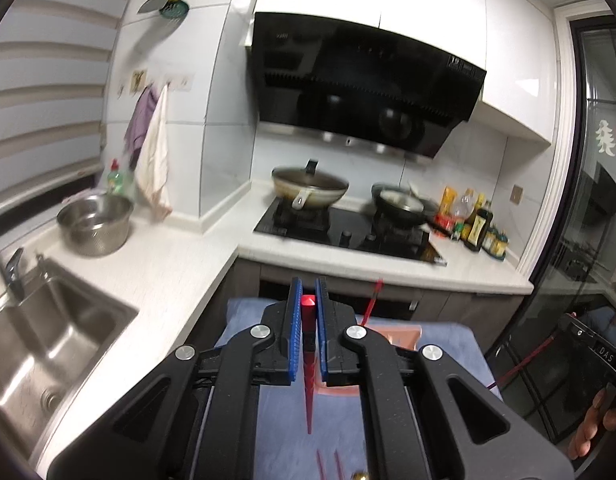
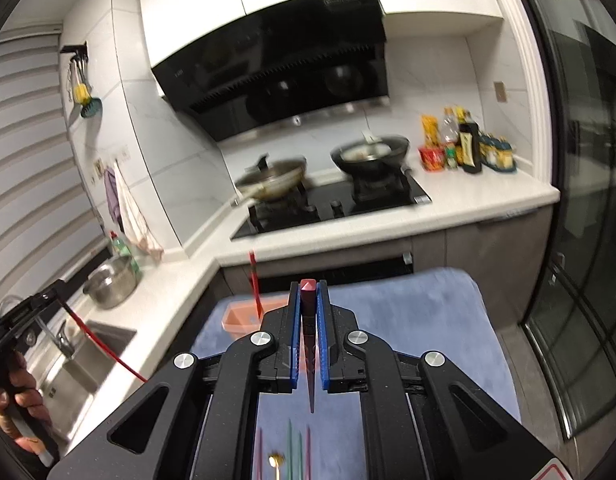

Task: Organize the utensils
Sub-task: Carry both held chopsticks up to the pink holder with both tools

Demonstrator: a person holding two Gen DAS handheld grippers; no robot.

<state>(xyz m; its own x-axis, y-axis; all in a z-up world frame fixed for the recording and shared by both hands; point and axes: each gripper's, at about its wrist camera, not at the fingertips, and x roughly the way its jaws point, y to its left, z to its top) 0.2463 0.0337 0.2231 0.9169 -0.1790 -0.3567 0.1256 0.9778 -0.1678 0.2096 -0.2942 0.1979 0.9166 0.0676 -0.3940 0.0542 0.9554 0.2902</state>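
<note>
My left gripper (image 1: 308, 292) is shut on a red chopstick (image 1: 308, 360), held up above the blue cloth (image 1: 268, 420). My right gripper (image 2: 308, 292) is shut on a dark red chopstick (image 2: 309, 360), also lifted. A pink tray (image 2: 238, 318) sits at the cloth's far side with one red chopstick (image 2: 255, 284) standing in it; the tray shows in the left wrist view (image 1: 403, 334) behind my fingers. More chopsticks (image 2: 296, 452) and a gold spoon (image 2: 276, 460) lie on the cloth (image 2: 407, 320) below the right gripper. Two red chopsticks (image 1: 327, 462) lie below the left gripper.
White L-shaped counter (image 1: 168, 272) with a sink (image 1: 48, 352), a steel bowl (image 1: 94, 224), and a stove with a wok (image 1: 308, 192) and a pan (image 1: 399, 204). Bottles (image 1: 473, 220) stand at the counter's right end. A glass door (image 2: 587, 240) is on the right.
</note>
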